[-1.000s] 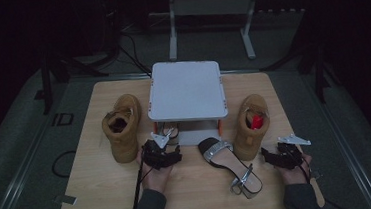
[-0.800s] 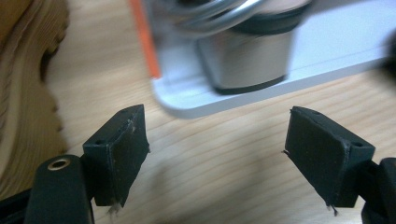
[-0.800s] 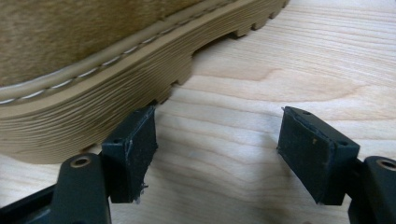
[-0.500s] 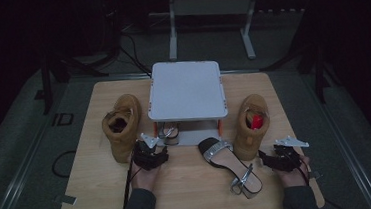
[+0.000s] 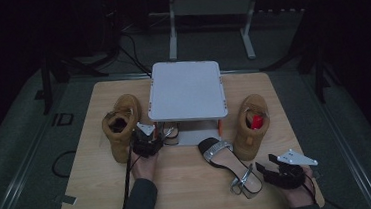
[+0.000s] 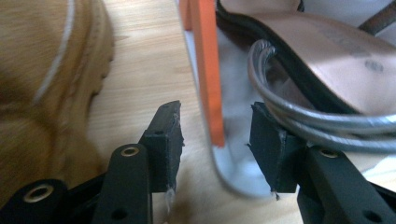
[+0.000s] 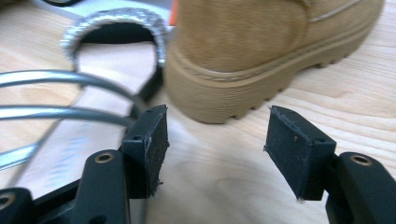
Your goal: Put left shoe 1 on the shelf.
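In the high view the left gripper (image 5: 152, 137) sits left of centre, at the open front of the white storage box (image 5: 187, 89), between the left tan boot (image 5: 121, 125) and a sandal (image 5: 170, 132) tucked under the box's lid. Its jaws have just been closing; in the left gripper view they stand partly apart, straddling the box's orange post (image 6: 208, 70), with the right jaw touching the tucked sandal's silver strap (image 6: 299, 114) but not pinching it. The step in hand looks like drawing that sandal out of the box. To do it well, the person should shift the gripper toward the right of its own view so both jaws clear the post and bracket the strap alone, then close fully before pulling.

The right gripper (image 5: 271, 170) rests at the lower right of the high view, jaws apart and closing, with nothing between them; its own view shows bare wooden table (image 7: 224, 177) in the gap, the second sandal (image 7: 116, 60) to the left and the right tan boot (image 7: 261, 51) ahead.

The high view alone gives the layout, including a red object (image 5: 256, 121) inside the right boot. The left gripper view reveals the post between the jaws, which the high view is too coarse to resolve.
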The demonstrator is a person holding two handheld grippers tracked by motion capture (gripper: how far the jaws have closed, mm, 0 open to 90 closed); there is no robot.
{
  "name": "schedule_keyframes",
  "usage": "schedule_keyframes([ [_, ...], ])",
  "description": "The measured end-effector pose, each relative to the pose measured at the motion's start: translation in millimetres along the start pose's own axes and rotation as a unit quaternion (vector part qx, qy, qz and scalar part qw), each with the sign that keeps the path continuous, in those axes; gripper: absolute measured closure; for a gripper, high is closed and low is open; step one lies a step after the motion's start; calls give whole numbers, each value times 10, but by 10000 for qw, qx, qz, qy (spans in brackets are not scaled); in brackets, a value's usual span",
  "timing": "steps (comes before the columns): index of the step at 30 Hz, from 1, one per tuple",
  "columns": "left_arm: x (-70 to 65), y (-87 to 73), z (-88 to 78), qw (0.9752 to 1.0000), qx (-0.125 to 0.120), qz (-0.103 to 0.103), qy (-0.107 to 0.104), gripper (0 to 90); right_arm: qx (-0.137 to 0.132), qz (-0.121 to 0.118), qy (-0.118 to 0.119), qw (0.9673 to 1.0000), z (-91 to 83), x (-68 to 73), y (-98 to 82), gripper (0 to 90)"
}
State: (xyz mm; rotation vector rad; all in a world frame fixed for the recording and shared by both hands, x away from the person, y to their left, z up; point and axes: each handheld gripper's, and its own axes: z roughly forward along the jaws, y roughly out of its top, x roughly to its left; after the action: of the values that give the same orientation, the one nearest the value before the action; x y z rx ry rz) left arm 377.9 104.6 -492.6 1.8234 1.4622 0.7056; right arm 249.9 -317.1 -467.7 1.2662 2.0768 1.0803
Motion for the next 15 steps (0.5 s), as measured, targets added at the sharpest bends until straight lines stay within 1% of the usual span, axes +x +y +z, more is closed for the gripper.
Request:
schedule_keyframes([
  [1,-3,10,20,10000,31,-9,25,558,-14,-1,43,10000,-19,23,-5,386],
  [2,-6,15,42,10000,32,-33,8,568,-38,-14,89,10000,-37,43,-11,386],
  [6,-33,23,109,9998,157,97,-27,636,-83,-31,372,9993,-83,114,-36,386],
  [7,-44,24,117,9999,126,87,-22,658,-95,-25,454,9989,-92,127,-44,386],
  [8,-48,31,117,9998,148,99,31,671,-108,-21,542,9985,-101,137,-51,386],
  [10,-31,41,109,9997,194,75,120,746,-82,-38,654,9978,-105,154,-63,385],
  [11,-18,42,110,9998,181,14,91,787,-70,-62,688,9976,-103,162,-68,385],
  [12,3,43,101,9997,234,40,64,793,-60,-84,720,9974,-99,167,-74,386],
  [13,3,43,101,9997,234,40,64,795,-60,-84,720,9974,-99,167,-74,386],
  [14,3,43,101,9997,234,40,64,795,-64,-57,758,9971,-97,166,-75,386],
  [15,-4,36,102,9998,198,18,77,798,-52,8,855,9963,-86,148,-72,386],
])
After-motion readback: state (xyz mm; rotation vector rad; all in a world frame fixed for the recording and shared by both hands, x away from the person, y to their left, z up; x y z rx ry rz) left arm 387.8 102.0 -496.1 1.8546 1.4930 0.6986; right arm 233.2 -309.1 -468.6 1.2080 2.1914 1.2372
